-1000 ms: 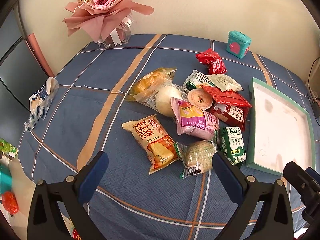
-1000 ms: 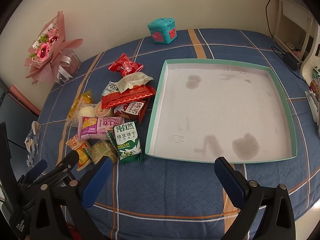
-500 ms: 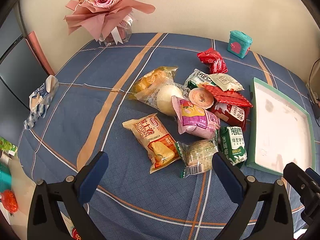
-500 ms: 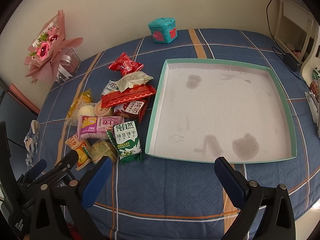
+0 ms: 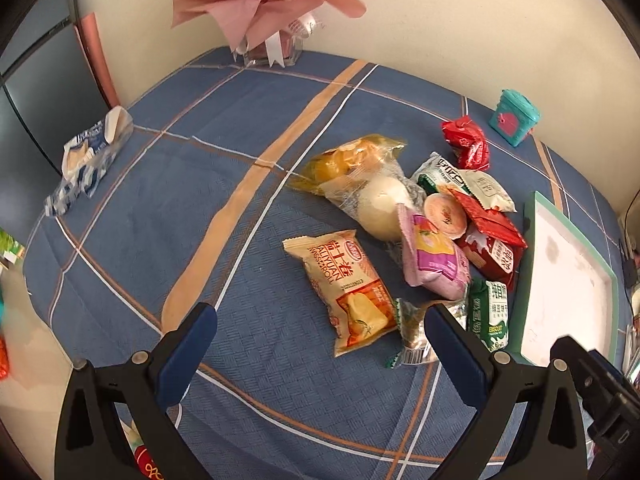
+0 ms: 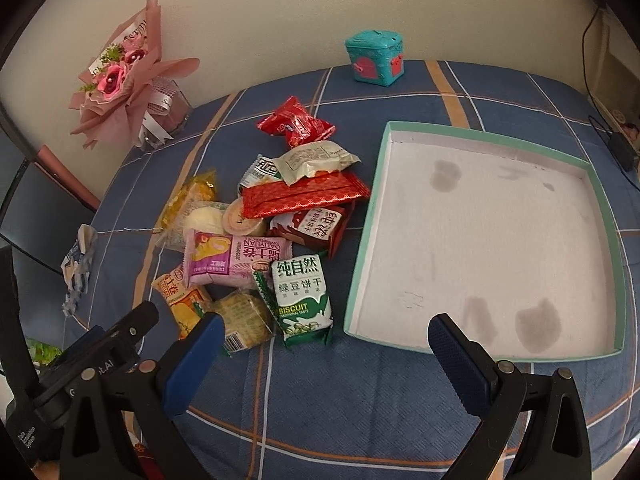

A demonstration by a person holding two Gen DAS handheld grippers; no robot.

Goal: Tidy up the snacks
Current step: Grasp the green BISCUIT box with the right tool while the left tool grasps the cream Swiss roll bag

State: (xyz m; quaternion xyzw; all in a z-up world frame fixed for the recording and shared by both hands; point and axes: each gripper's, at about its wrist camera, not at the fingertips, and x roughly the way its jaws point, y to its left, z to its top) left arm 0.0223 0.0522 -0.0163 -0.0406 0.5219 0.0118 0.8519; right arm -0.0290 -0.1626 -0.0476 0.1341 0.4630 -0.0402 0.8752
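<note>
My left gripper (image 5: 318, 338): jaws spread wide, holding nothing, hovering over the blue plaid tablecloth (image 5: 168, 208) at the near edge of the snack pile.
My right gripper (image 6: 322, 342): also spread wide and holding nothing; its left pad sits over the near end of the pile, its right pad over the tray's near rim.
Snack pile: bunched in the middle of the table, packets overlapping one another.
Orange roll packet (image 5: 346, 288): nearest my left gripper, at 12 o'clock between its pads, lying flat and clear on top.
Clear-wrapped green cake (image 6: 244, 320): touching the orange packet's right end, partly hidden behind my right gripper's left pad.
Green biscuit pack (image 6: 302, 296): at 12 o'clock from my right gripper, just beside the tray's left wall.
Purple packet (image 6: 232, 258): behind the biscuit pack, lying across the pile.
Long red packet (image 6: 304, 198): on top of the far half, over a dark red pack.
Tray (image 6: 362, 256): teal-rimmed, white stained floor, at 1 o'clock in the right view, nothing inside.
Red candy bag (image 6: 296, 126): at the far end of the pile.
Teal box (image 6: 378, 58): at the far table edge, well apart from the snacks.
Pink bouquet (image 6: 128, 80): at 10 o'clock by the wall.
Crumpled blue-white wrapper (image 5: 90, 156): alone at the table's left edge.
</note>
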